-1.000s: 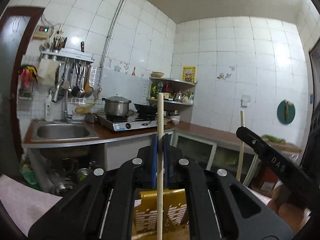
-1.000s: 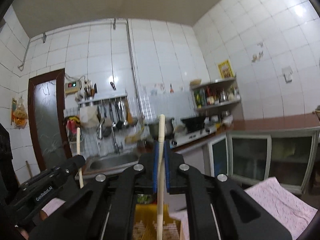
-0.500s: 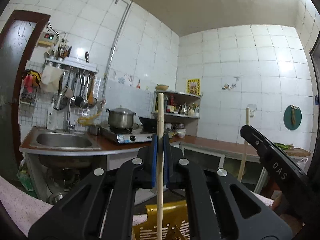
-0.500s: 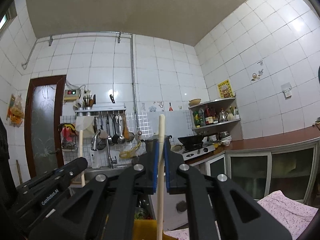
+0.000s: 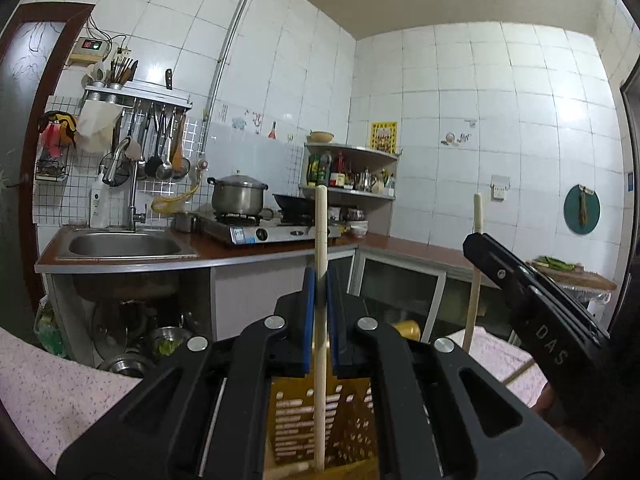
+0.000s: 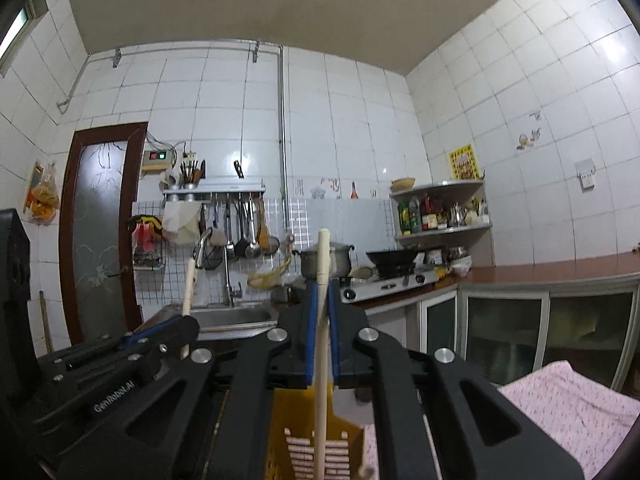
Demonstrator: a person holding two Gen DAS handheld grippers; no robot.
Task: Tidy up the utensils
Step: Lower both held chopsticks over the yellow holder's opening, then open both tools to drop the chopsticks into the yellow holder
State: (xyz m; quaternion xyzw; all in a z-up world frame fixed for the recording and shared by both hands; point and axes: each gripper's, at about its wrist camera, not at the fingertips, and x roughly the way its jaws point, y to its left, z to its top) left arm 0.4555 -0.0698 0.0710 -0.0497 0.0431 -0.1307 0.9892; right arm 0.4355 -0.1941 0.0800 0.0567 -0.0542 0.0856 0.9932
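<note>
Pale wood was what each claw held: the left gripper (image 5: 319, 312) was clamped narrow on an upright chopstick (image 5: 320, 320), its blue pads (image 5: 307, 320) pressed to the stick's sides, and the right gripper (image 6: 322, 332) pinched a second chopstick (image 6: 321, 360) the same way. Both sticks stood nearly vertical, thick ends up, with their lower ends over or within a yellow slotted basket (image 5: 352, 420) directly below the jaws. That upright hold, judging by the task, suited dropping them tip-first into the holder; how deep the tips sat could not be told. Another pale stick (image 5: 286, 469) already lay in the basket's bottom.

The basket stood on a table with a pink speckled cloth (image 6: 572, 404), near the edge closest to the cameras. The two tools worked just beside each other, so each camera caught its neighbour, presumably so both sticks could go in together.

Readable writing was sparse: "DAS" on the right tool's side in the left view, and "GenRobot.AI" on the left tool in the right view. Behind, along the brown worktop (image 5: 248, 250), sat a steel sink (image 5: 124, 244), a gas stove (image 5: 264, 232) with a lidded pot (image 5: 238, 196) and a wok (image 5: 296, 202); the stove's label was too small to read. A yellow poster (image 5: 384, 136) in the corner carried print I could not make out.
</note>
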